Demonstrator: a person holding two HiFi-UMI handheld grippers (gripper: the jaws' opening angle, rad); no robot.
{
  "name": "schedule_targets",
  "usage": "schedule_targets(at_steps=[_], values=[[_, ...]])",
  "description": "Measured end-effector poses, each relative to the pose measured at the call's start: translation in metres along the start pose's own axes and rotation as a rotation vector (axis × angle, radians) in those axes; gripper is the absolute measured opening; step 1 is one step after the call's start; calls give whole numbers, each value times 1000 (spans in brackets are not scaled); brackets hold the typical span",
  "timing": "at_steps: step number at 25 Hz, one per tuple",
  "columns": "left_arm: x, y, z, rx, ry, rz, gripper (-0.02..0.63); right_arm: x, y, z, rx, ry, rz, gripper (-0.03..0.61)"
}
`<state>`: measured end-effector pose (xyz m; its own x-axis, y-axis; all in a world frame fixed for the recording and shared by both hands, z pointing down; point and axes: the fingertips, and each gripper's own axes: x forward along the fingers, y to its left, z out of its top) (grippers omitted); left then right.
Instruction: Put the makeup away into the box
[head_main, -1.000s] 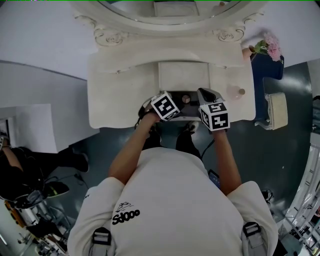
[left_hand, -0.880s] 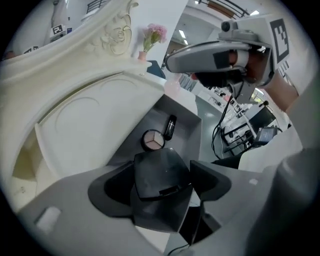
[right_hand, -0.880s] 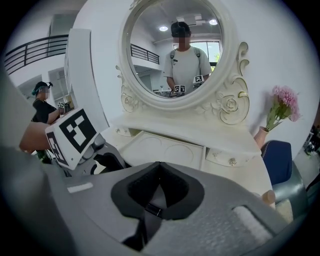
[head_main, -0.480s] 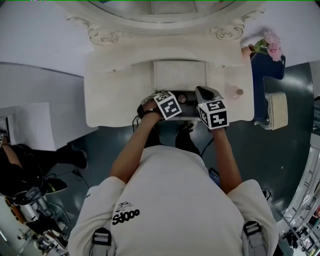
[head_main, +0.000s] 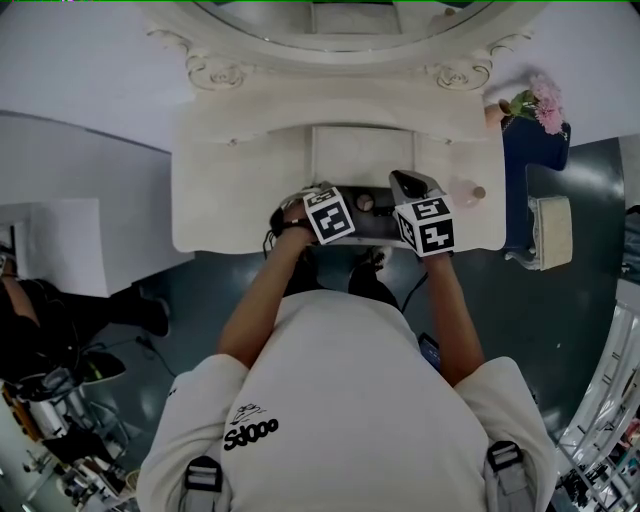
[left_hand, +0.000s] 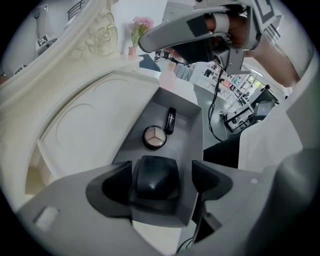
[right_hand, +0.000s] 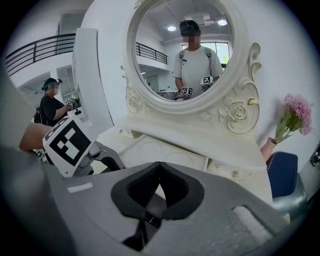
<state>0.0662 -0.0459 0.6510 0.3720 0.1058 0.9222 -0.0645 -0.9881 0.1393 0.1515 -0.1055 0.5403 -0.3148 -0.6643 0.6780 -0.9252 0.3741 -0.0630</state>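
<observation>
— Where's the makeup?
— In the grey box (left_hand: 187, 135). A black case (left_hand: 155, 175) lies at its near end, ungripped between the jaws of my left gripper (left_hand: 164, 186), which have just been opening wide. The compact (left_hand: 154, 136) and tube (left_hand: 170, 120) lie farther in. My right gripper (right_hand: 159, 172) is closed and empty.

White vanity (head_main: 240, 190), oval mirror (right_hand: 182, 50), dark grey floor (head_main: 560, 330).

This is a staged bedroom corner inside a lab or workshop hall. At the top of the head view stands a carved white dressing table (head_main: 240, 190) with an oval mirror (right_hand: 182, 50), and pink flowers (head_main: 540, 98) sit at the upper right. Around it are a bare dark floor (head_main: 560, 330), cabled equipment (head_main: 50, 420) at the lower left and a metal rack (head_main: 600, 400) at the lower right. A balcony railing (right_hand: 45, 50) shows at the upper left of the right gripper view.
</observation>
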Motion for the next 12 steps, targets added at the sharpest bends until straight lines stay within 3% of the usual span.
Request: schedule_targets(at_steps=[4, 7, 12], values=[[-4, -10, -1, -14, -20, -64, 425, 2, 1, 12, -13, -16, 0, 2], [-23, -5, 8, -69, -120, -96, 408, 1, -2, 25, -25, -37, -6, 3], [-90, 40, 29, -136, -340, 15, 317, -2, -6, 60, -66, -93, -20, 2]])
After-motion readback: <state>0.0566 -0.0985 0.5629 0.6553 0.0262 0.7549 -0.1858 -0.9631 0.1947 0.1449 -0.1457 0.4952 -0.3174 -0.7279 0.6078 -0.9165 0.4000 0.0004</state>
